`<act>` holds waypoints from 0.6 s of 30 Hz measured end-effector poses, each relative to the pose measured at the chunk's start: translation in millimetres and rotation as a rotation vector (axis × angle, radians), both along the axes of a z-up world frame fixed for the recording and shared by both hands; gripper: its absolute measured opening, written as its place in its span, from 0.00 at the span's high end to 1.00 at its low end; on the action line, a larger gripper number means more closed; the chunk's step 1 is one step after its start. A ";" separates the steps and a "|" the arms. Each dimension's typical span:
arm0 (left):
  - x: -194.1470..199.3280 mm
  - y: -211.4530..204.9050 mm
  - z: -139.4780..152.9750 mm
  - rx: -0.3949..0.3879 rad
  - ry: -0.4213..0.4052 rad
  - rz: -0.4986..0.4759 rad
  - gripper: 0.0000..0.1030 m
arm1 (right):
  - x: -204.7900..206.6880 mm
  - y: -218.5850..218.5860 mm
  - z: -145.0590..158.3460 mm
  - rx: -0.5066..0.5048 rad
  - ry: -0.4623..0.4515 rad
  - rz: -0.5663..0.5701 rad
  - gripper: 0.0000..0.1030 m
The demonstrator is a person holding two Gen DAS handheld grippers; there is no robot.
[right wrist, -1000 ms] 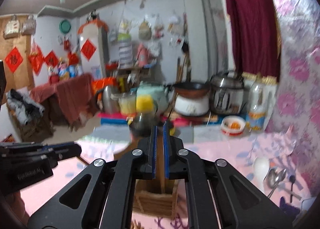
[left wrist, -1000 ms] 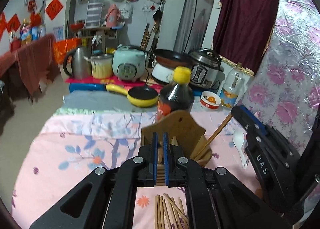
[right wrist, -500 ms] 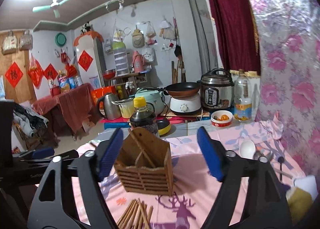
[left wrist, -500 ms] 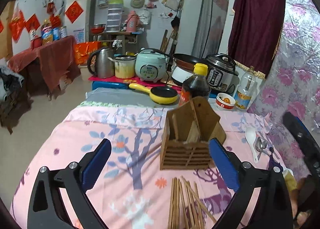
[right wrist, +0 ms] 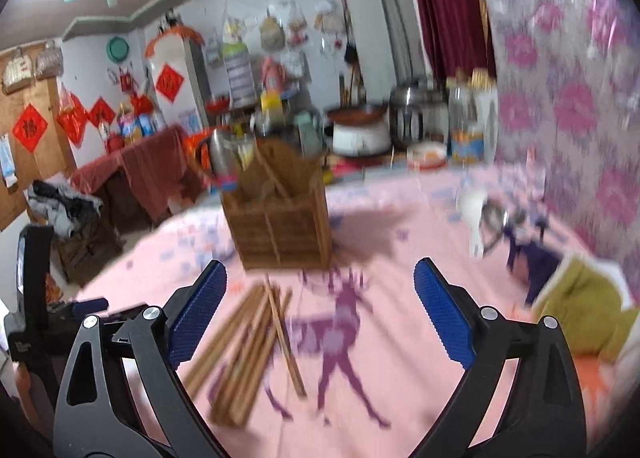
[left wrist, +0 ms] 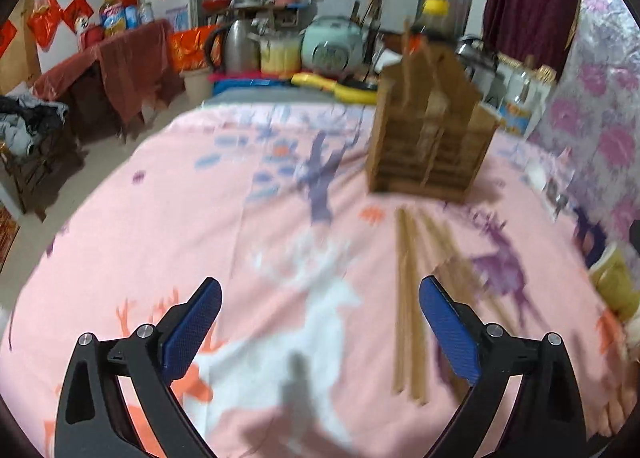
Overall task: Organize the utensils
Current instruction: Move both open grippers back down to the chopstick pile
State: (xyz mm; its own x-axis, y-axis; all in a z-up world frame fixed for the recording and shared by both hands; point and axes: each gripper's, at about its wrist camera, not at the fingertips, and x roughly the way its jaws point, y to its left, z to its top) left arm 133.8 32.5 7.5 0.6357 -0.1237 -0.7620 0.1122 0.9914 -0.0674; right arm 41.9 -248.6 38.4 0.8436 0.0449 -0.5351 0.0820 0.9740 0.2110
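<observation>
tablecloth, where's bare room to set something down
Free: the wide pink tablecloth left of the wooden holder and loose chopsticks. Crowded: in front of the holder, and the right edge with spoons and yellow cloth.

Wooden utensil holder (left wrist: 430, 138) upright on pink cloth, slatted front, couple chopsticks inside. Loose bundle of wooden chopsticks (right wrist: 248, 342) flat on cloth just in front, fanned.

A pink deer-print tablecloth (left wrist: 200, 226), a mint rice cooker (left wrist: 332, 46), perhaps a kettle (left wrist: 236, 44) behind.

Pink printed tablecloth (left wrist: 168, 242) under a wooden utensil holder (left wrist: 430, 138), loose chopsticks (left wrist: 406, 298) and spoons (right wrist: 486, 220).
</observation>
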 end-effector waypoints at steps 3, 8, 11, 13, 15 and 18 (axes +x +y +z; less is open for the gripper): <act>1.8 1.1 -16.2 0.027 0.063 0.007 0.06 | 8.7 -0.2 -23.1 0.026 0.114 0.027 0.11; 4.1 -1.9 -26.7 0.021 0.108 -0.014 0.06 | 21.2 3.5 -47.7 0.028 0.233 0.052 0.11; 5.0 -7.6 -30.0 0.018 0.127 -0.047 0.06 | 22.2 0.6 -53.5 0.030 0.257 0.032 0.11; 6.9 -11.8 -33.1 0.007 0.148 -0.075 0.06 | 22.7 -6.2 -57.3 0.064 0.271 0.020 0.11; 7.5 -15.9 -36.8 0.010 0.163 -0.090 0.06 | 24.1 -13.0 -60.0 0.104 0.283 0.009 0.11; 8.5 -20.2 -40.1 0.021 0.175 -0.098 0.06 | 24.4 -16.4 -63.2 0.137 0.294 0.003 0.11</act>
State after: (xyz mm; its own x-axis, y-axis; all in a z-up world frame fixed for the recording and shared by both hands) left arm 142.3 12.4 -32.6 0.4786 -0.1610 -0.8631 0.1964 0.9778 -0.0734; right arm 66.3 -265.1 -24.8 0.6535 0.1353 -0.7447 0.1563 0.9386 0.3077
